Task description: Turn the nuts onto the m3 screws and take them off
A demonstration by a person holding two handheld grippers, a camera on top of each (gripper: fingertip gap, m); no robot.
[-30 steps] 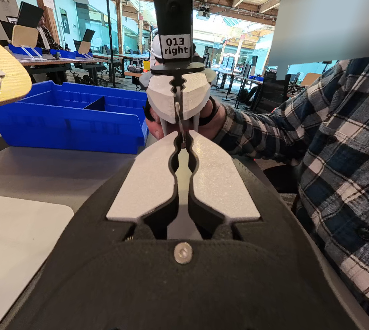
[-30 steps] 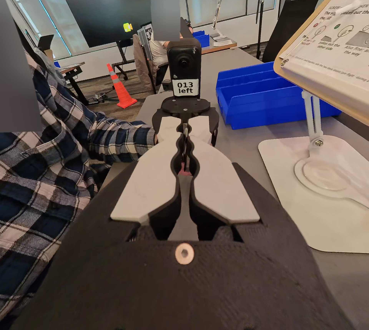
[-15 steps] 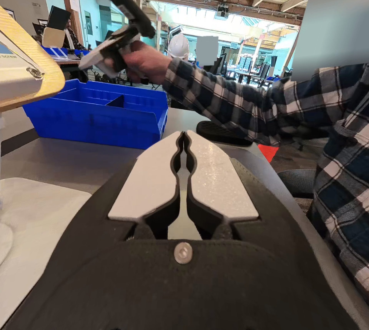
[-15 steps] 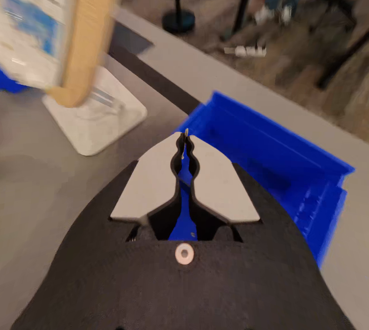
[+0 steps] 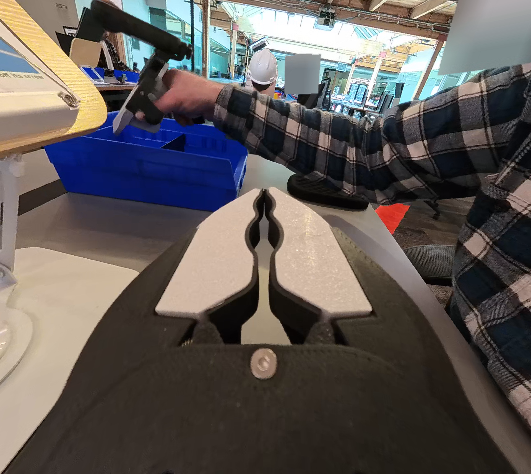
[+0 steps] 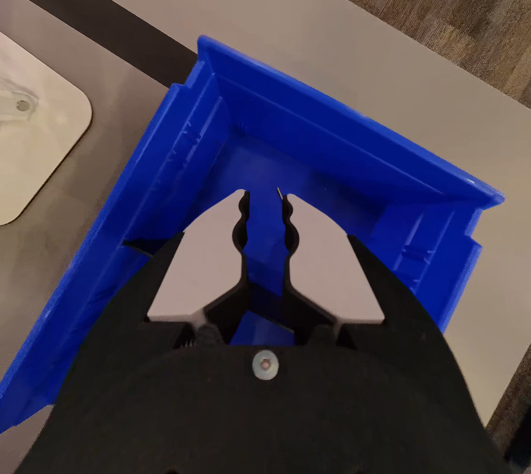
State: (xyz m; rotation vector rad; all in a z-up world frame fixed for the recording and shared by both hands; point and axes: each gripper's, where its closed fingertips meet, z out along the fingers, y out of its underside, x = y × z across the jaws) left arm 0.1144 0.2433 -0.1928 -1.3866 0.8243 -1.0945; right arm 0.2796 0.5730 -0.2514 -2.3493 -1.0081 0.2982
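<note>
Left wrist view: left tool [image 5: 263, 191] has tips closed together, holding nothing, low over the grey worktop [image 5: 109, 227] near the blue bin [image 5: 149, 173]. Right wrist view: right tool [image 6: 265, 196] is part open, pointing down into a bin compartment; a thin pin [image 6: 279, 192] sticks up at its right fingertip, long axis along the finger.
</note>
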